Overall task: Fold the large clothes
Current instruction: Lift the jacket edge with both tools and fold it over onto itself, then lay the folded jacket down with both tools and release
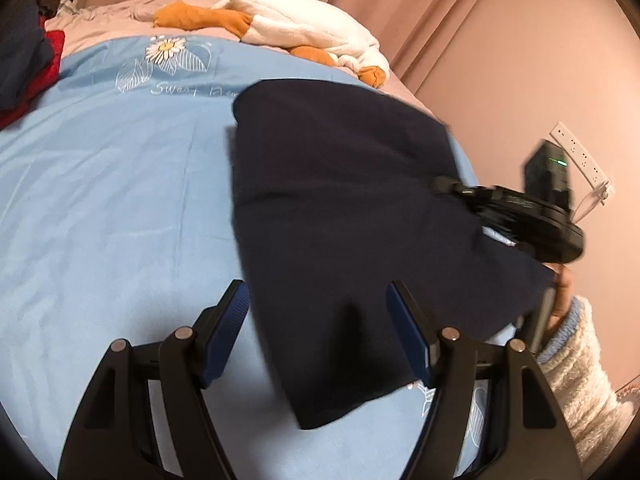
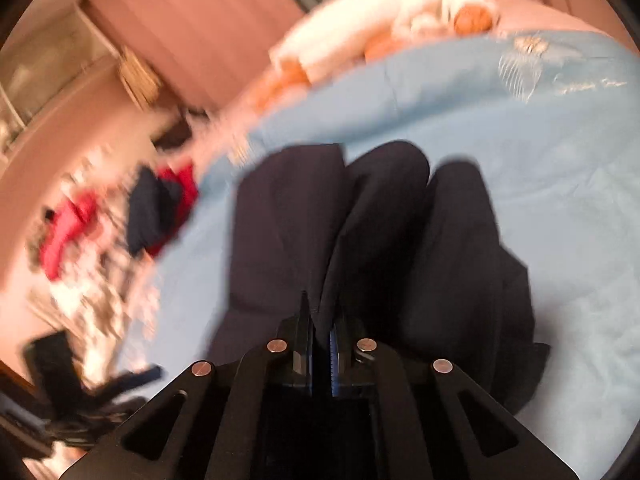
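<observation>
Garment [image 1: 344, 208] lies on the bedspread [image 1: 120, 200] — plush toy [image 1: 304, 28] behind it.

a dark navy garment [image 1: 340, 208] is seen on a light blue bed cover [image 1: 112, 200], which is printed with a white daisy, white outlined leaves and white script. a white plush toy [image 1: 304, 24] is marked with orange patches. the curtains [image 1: 420, 0] and wall [image 1: 540, 60] are coloured dusty pink. red and navy clothes [image 1: 28, 64] are piled at the edge. blue pads are fitted to the black left gripper [image 1: 320, 320].
</observation>
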The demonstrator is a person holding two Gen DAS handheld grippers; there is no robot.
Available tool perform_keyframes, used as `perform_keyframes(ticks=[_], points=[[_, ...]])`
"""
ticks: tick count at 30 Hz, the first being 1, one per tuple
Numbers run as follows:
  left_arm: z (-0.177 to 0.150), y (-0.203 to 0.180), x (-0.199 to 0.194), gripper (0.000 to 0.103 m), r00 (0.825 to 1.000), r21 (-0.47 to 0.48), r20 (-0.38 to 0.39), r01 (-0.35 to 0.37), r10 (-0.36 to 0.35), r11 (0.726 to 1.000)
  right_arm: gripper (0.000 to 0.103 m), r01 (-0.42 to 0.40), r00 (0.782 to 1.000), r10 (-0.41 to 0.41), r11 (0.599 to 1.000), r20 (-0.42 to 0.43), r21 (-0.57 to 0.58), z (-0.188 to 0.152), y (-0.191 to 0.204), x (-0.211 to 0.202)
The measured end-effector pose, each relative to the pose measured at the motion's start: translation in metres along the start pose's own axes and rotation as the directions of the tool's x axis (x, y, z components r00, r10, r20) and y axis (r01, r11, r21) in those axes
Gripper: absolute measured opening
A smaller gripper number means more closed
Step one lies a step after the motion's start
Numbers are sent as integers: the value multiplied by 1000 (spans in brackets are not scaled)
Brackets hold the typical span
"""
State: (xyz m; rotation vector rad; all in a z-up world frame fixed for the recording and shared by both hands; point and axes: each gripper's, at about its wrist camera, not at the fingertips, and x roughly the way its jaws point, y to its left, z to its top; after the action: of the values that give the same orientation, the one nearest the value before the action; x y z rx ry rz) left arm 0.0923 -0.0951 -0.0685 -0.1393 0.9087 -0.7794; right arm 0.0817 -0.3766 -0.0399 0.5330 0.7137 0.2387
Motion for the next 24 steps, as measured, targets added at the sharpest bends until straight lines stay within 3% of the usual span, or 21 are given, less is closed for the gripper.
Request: perform_keyframes(ticks=[3,5,7,10,14,16,19,21,22,23,24], points=[[9,-7,2,71,1000,20,-3,12,-12,1000,6,14,997,-13,1000,74,-19,-2,-5,-33],[14,-15,8,71,1000,38,-1,19,-19,999,6,56,994,-59,998,90,35,-4,-22,-38],[17,-24,17,71,1000,54,-9,28,-28,998,6,66,994,-75,990,75,123,-11,-54,-37],[24,-38,36,69,998,77,-30,51,-49,996,6,119,993,-121,980,3,162,-25,-81,-19],[26,-56,70,60,996,147,-90,16,-2,989,10,69,997,-73,972,8,225,-33,-97,-11],[18,-60,88,56,989,194,-138,-32,59,980,14,81,996,-84,969,5,235,-31,-95,-17],[11,-63,95,56,985,249,-141,-63,100,967,19,200,978,-206,968,29,151,-25,-72,-40],[10,-65,93,56,985,264,-138,-61,100,963,19,362,926,-361,932,108,16,-22,-38,-63],[11,-64,92,56,986,260,-140,-57,96,964,19,399,909,-391,917,142,-29,-23,-27,-71],[11,-64,92,56,986,259,-141,-56,95,964,19,399,908,-380,914,177,-81,-24,-10,-81],[12,-63,92,56,986,259,-141,-55,94,964,19,357,923,-331,927,196,-116,-26,4,-90]])
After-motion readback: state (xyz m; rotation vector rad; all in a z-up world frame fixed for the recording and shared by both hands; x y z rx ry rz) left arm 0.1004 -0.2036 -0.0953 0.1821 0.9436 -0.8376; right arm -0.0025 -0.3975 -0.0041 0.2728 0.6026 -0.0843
